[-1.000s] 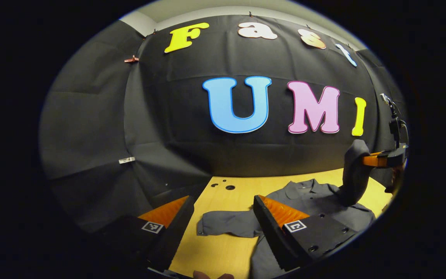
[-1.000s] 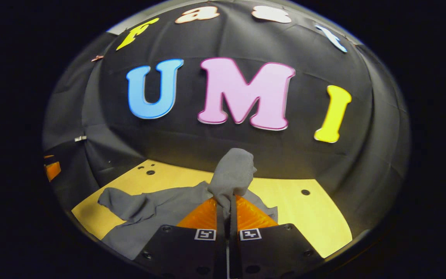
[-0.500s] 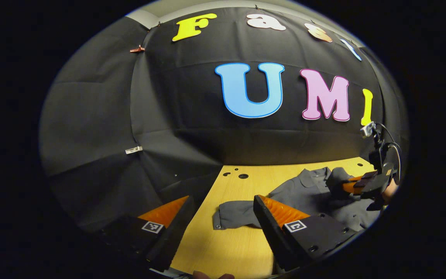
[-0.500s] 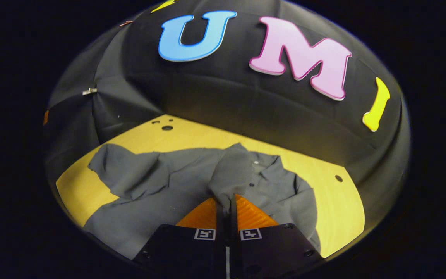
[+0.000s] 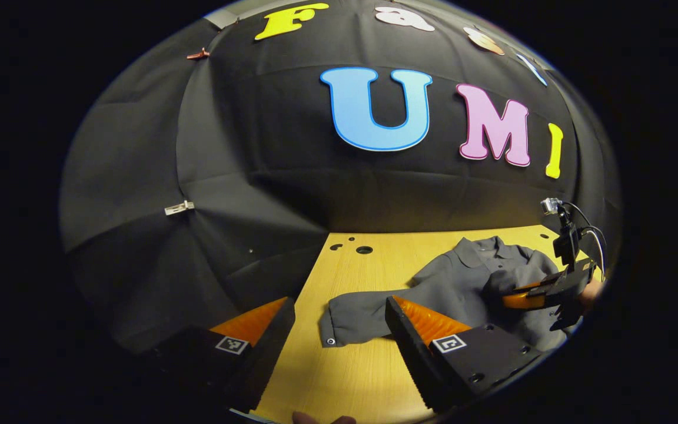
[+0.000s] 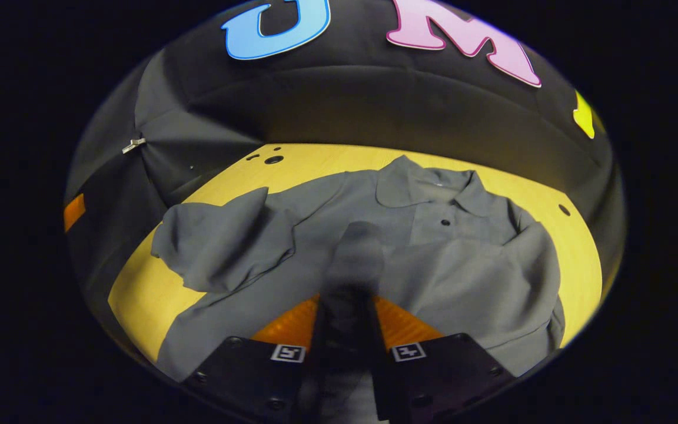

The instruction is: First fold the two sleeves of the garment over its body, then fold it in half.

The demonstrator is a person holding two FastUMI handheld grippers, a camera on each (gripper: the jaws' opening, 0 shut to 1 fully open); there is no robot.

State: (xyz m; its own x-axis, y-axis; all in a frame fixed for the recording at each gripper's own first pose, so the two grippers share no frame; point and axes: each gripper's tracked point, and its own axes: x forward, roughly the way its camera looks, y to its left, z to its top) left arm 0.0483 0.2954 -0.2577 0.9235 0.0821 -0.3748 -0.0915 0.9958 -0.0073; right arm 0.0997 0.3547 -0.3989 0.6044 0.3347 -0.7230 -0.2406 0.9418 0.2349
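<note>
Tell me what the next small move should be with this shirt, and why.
Probably open the right gripper fully and lift it clear. The right sleeve already lies folded across the shirt front, and its cuff sits between fingers that look slightly parted. The left sleeve is stretched out on the table, near the open left gripper, so that fold seems next.

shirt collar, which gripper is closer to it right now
Right. The right gripper sits over the shirt's body just below the collar, with a sleeve between its fingers. The left gripper hangs by the other sleeve, near the table edge.
</note>
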